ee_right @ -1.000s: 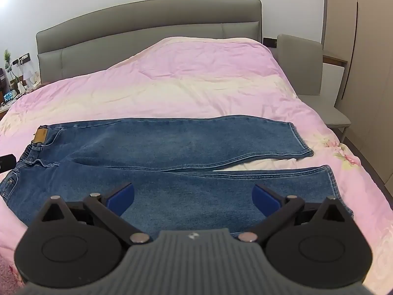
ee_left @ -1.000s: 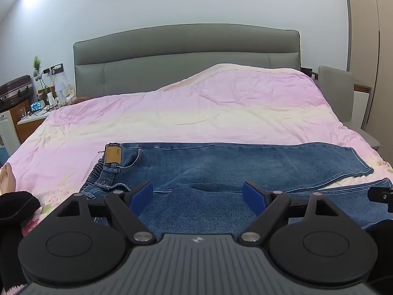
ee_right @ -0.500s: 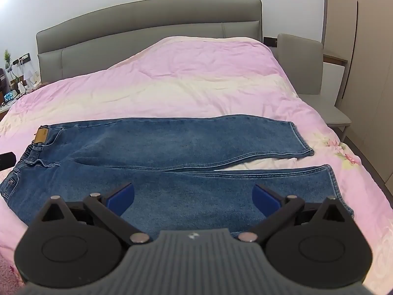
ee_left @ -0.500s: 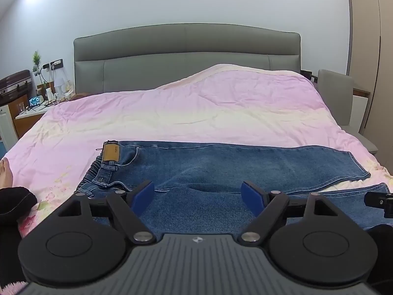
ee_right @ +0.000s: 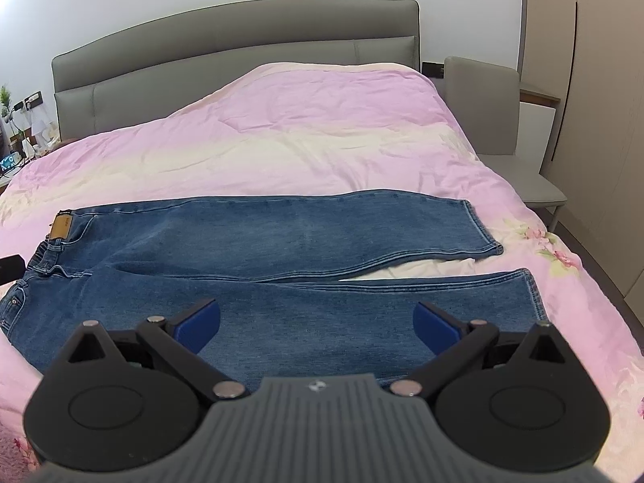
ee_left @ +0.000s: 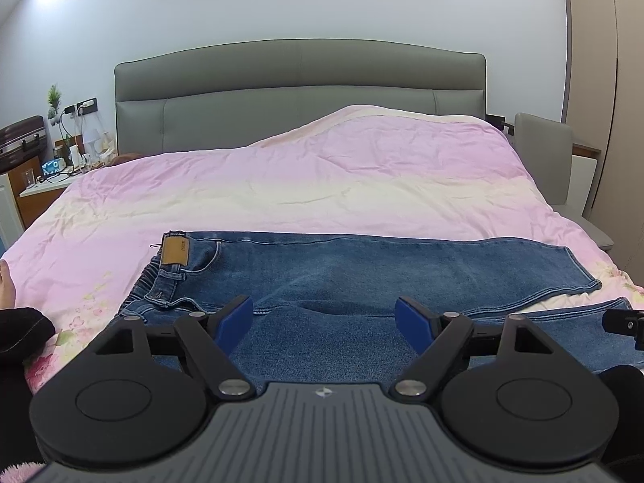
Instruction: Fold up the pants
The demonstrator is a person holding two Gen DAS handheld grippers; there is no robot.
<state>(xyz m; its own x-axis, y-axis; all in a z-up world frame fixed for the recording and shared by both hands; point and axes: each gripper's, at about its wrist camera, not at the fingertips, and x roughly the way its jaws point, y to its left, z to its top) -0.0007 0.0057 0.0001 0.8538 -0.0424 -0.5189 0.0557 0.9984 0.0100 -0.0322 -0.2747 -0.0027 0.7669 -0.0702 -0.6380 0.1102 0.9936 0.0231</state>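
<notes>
Blue jeans (ee_left: 362, 265) lie flat across the near part of the bed, waistband with a tan leather patch (ee_left: 175, 251) at the left, the two legs spread apart toward the right. They show whole in the right wrist view (ee_right: 281, 249). My left gripper (ee_left: 324, 320) is open and empty, hovering over the seat and crotch area. My right gripper (ee_right: 316, 324) is open and empty, above the near leg (ee_right: 362, 306). The far leg's hem (ee_right: 479, 229) lies at the right.
The jeans rest on a pink and cream duvet (ee_left: 322, 185) before a grey headboard (ee_left: 298, 80). A cluttered nightstand (ee_left: 48, 177) stands at the left, a grey chair (ee_right: 499, 137) and wardrobe doors at the right. The right gripper's edge shows in the left wrist view (ee_left: 624, 324).
Both grippers stay open. The left wrist view has drifted a little left and back, so the jeans sit slightly further right in it. The right wrist view is almost unchanged.
</notes>
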